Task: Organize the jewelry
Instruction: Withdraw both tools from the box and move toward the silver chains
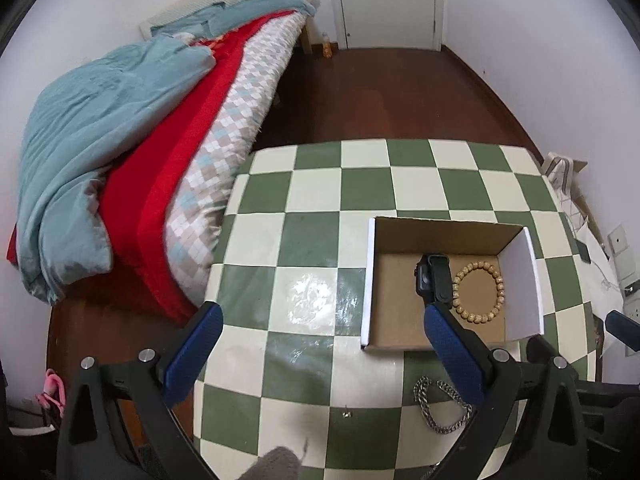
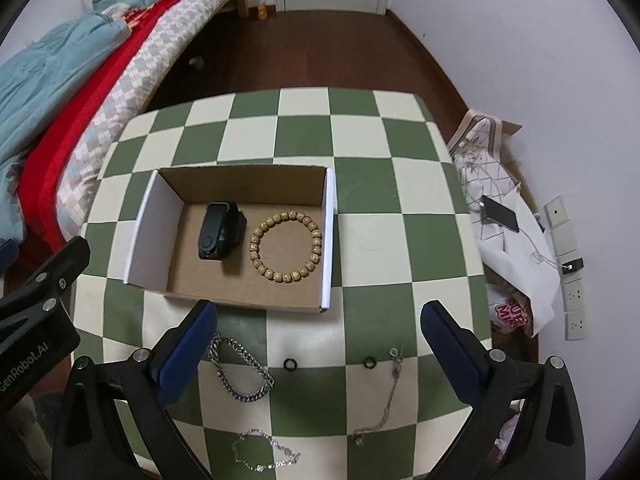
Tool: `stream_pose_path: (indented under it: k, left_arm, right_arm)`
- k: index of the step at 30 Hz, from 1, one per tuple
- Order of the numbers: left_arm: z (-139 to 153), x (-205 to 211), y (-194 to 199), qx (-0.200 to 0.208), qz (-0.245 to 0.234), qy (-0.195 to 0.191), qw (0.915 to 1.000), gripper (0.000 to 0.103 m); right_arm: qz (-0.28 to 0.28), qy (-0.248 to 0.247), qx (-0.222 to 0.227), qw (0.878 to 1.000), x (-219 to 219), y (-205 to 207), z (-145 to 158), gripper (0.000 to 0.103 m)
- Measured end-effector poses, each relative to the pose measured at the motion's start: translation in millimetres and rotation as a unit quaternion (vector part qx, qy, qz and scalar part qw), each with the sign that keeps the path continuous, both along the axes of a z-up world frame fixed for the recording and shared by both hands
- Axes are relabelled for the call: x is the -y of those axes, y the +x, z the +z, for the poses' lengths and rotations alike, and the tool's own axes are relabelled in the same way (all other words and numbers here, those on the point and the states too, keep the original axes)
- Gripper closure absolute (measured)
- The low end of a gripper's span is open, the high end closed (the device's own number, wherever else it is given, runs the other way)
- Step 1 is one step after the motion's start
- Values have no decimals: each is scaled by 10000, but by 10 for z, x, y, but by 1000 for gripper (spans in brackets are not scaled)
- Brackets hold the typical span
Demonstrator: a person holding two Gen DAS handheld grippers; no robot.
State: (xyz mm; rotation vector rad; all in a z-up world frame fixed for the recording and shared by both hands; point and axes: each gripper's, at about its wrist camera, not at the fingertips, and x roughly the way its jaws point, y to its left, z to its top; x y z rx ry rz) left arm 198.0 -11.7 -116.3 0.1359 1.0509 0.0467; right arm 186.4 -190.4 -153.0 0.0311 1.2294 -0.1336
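Observation:
An open cardboard box (image 2: 328, 236) (image 1: 370, 276) on the checkered table holds a black smartwatch (image 2: 220, 236) (image 1: 432, 280) and a wooden bead bracelet (image 2: 286, 246) (image 1: 478, 293). In front of the box lie a thick silver chain (image 2: 240, 376) (image 1: 440, 412), two black rings (image 2: 290, 364) (image 2: 370, 362), a thin brownish chain (image 2: 390, 400) and a fine silver bracelet (image 2: 266, 454). My right gripper (image 2: 318, 316) hangs open above these pieces, holding nothing. My left gripper (image 1: 320, 316) is open over the table left of the box, its right finger overlapping the box.
The green and cream checkered table (image 2: 360, 128) stands beside a bed (image 1: 140, 140) with blue and red bedding on the left. A bag, papers and a phone (image 2: 500, 212) lie on the floor at the right by wall sockets (image 2: 574, 296). A closed door (image 1: 388, 0) is at the back.

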Motion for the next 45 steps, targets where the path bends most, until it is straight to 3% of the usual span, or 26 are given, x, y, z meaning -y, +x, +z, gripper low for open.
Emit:
stream_pose_path:
  k: [19, 29, 36, 43, 45]
  left_arm:
    - [855, -167, -905, 1000, -82, -186, 9948, 0]
    - [991, -294, -1203, 1144, -39, -283, 9930, 0]
    - [852, -367, -1299, 1202, 151, -151, 9925, 0]
    - [191, -461, -1211, 729, 443, 667, 9941, 0]
    - [-42, -487, -1182, 552, 520, 950, 9926, 0]
  right_arm:
    - [-131, -188, 1257, 9918, -85, -992, 1051, 0]
    - [-136, -92, 1592, 9871, -191, -1347, 1343, 0]
    - [-244, 388, 1318, 9902, -121, -1395, 1052, 0]
    - [-469, 906, 427, 9939, 52, -1341, 118, 1]
    - [-458, 998, 203, 9937, 44, -1276, -182, 9]
